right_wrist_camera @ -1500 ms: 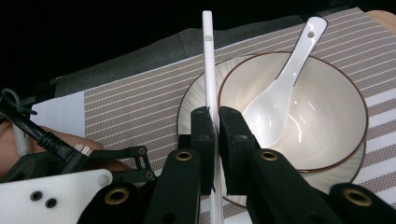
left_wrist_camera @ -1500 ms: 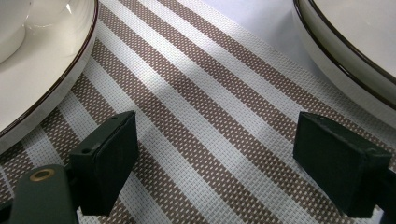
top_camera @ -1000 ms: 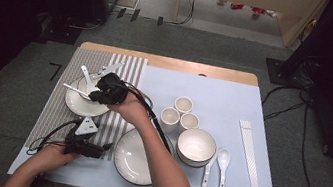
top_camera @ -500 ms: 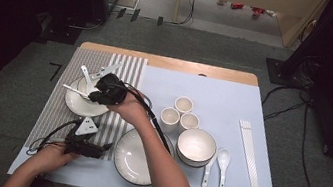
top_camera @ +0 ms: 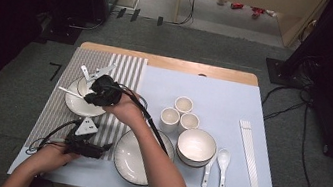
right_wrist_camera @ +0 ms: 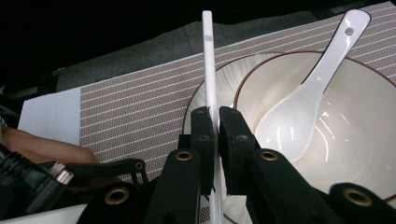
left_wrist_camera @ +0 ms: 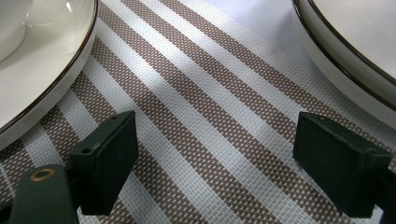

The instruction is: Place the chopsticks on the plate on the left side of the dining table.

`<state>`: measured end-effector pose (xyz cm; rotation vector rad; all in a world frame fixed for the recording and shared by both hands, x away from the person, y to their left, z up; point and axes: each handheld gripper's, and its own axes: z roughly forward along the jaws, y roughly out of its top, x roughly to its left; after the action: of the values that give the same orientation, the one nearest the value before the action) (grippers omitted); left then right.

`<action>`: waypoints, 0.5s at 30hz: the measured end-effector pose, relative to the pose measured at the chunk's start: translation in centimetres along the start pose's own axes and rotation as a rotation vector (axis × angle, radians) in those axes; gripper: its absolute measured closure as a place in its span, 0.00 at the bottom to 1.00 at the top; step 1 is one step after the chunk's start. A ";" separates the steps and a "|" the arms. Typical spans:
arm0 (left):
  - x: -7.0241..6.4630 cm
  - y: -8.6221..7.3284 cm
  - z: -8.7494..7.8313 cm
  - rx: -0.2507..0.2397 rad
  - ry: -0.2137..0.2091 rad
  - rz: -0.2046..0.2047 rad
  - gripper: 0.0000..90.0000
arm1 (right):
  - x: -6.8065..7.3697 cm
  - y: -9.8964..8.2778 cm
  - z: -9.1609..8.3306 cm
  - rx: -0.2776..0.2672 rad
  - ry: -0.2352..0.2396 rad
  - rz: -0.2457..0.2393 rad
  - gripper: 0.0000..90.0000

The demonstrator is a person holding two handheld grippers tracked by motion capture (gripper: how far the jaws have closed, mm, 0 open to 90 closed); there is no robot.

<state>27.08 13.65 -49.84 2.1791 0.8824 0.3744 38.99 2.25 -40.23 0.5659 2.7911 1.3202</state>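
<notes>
Near its far tip, the white chopstick (right_wrist_camera: 208, 70) bears a small, unreadable mark.

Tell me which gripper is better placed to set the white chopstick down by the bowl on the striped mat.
Right. The right gripper is already shut on the white chopstick, directly over the bowl holding the spoon. The left gripper stands open and empty, low over the striped mat between two plates.
</notes>
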 end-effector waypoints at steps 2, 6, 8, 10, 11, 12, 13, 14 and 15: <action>0.0 0.0 0.0 -0.001 -0.005 0.001 0.16 | 0.0 0.0 0.1 -0.003 0.004 -0.002 0.95; -0.1 -0.1 -0.1 0.000 -0.008 0.009 0.16 | 0.1 0.0 0.5 0.005 0.004 -0.006 0.95; -0.1 -0.1 -0.1 0.000 -0.008 0.009 0.16 | 0.0 0.0 0.6 0.006 0.003 -0.010 0.95; -0.1 -0.1 -0.1 0.000 -0.008 0.009 0.16 | 0.0 0.0 0.7 0.006 0.003 -0.004 0.95; -0.1 -0.1 -0.1 0.000 -0.008 0.009 0.16 | -0.1 0.0 0.7 0.005 0.003 -0.004 0.95; -0.1 -0.1 -0.1 0.000 -0.008 0.009 0.16 | -0.1 0.0 0.8 0.006 0.004 -0.006 0.95; -0.1 -0.1 -0.1 -0.001 -0.008 0.009 0.16 | -0.2 0.0 0.8 0.008 0.004 -0.008 0.95; -0.1 -0.1 -0.1 -0.001 -0.008 0.009 0.16 | -0.2 0.1 0.9 0.009 0.004 -0.009 0.95; -0.1 -0.1 -0.1 -0.001 -0.007 0.009 0.16 | -0.1 0.1 1.0 0.011 0.005 -0.010 0.95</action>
<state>26.93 13.71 -49.84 2.1833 0.8682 0.3711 39.32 3.00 -40.82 0.5491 2.8028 1.3078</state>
